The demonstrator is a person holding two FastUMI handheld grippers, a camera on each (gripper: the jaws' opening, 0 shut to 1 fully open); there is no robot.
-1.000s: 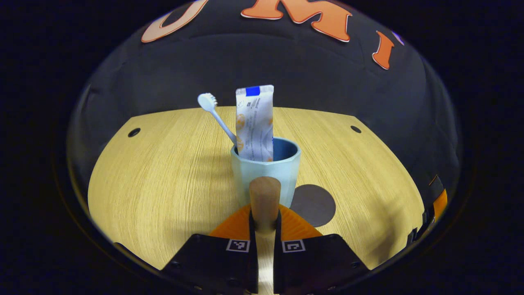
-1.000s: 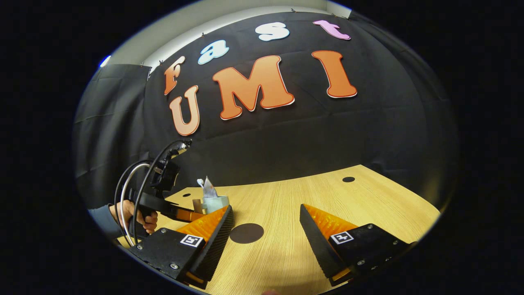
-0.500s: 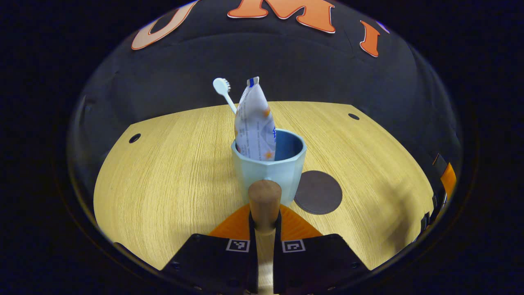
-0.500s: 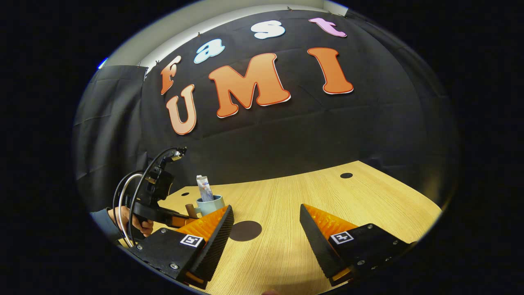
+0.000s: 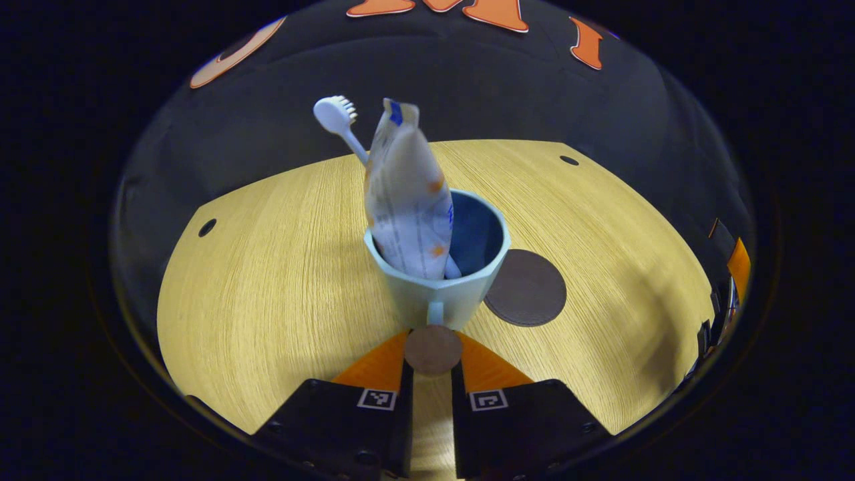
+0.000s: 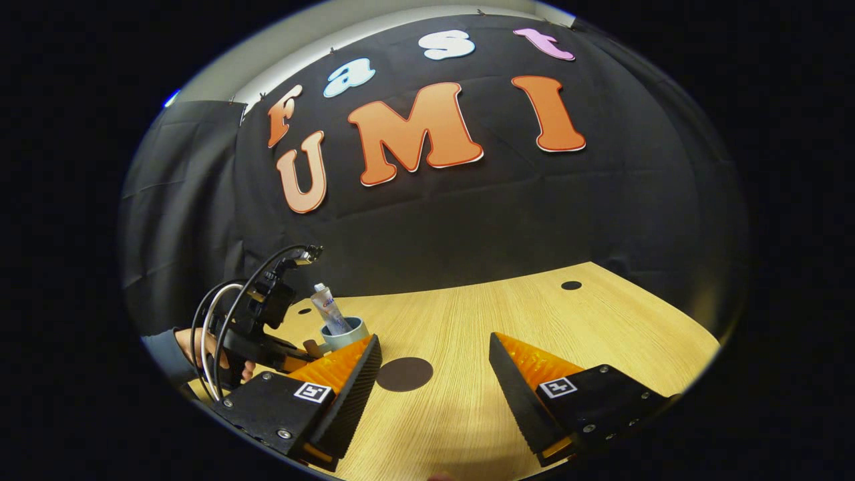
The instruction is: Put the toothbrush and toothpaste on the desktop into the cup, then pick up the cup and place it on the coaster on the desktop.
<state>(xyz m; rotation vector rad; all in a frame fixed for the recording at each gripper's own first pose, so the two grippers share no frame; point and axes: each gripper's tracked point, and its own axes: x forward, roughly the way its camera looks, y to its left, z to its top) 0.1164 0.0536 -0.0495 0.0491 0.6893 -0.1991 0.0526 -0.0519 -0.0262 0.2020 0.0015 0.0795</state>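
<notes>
Close above cup (image 5: 437, 280) — shared desktop (image 6: 467, 334), farther.

Left claw (image 5: 433, 349) clamping cup (image 5: 437, 294) handle, toothbrush (image 5: 337, 121), toothpaste (image 5: 404, 200) inside, apparently tilted

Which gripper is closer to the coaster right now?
Left. The left gripper holds the cup by its handle just beside the coaster. The right gripper hangs open farther back, the coaster ahead between its fingers.

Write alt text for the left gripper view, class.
The left gripper grips the wooden handle of a pale blue cup holding a toothpaste tube and toothbrush. A dark round coaster lies beside it on the wooden desktop.
</notes>
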